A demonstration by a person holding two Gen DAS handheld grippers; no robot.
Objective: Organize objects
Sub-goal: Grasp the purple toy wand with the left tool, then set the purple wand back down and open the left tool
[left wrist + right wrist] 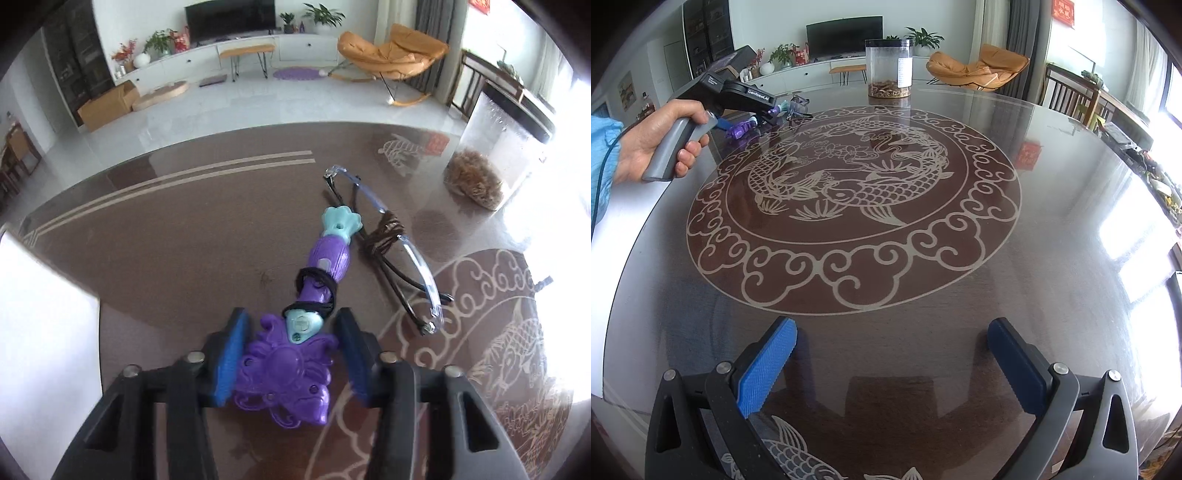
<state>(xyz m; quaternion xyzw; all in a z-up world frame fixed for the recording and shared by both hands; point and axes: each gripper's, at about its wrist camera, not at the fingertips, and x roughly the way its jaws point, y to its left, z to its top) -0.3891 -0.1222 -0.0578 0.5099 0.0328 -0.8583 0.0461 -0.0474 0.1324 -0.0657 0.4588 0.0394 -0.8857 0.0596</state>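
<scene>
A purple and teal toy wand (pixel 325 266) with a black hair tie wound round its handle lies on the brown glass table (pixel 166 258). Its ornate purple head (pixel 284 373) sits between the blue pads of my left gripper (pixel 291 328); the left pad touches it, the right pad stands a little off. Clear-framed glasses (pixel 391 240) with a brown cord lie just right of the wand. My right gripper (pixel 890 354) is open and empty over the near side of the table. The wand (pixel 742 127) and the glasses (pixel 798 105) show at the far left in the right wrist view.
A clear canister (pixel 491 147) with brown dried contents stands at the table's far right; it also shows in the right wrist view (pixel 889 68). A fish pattern (pixel 849 177) covers the table's middle. The table edge runs along the left.
</scene>
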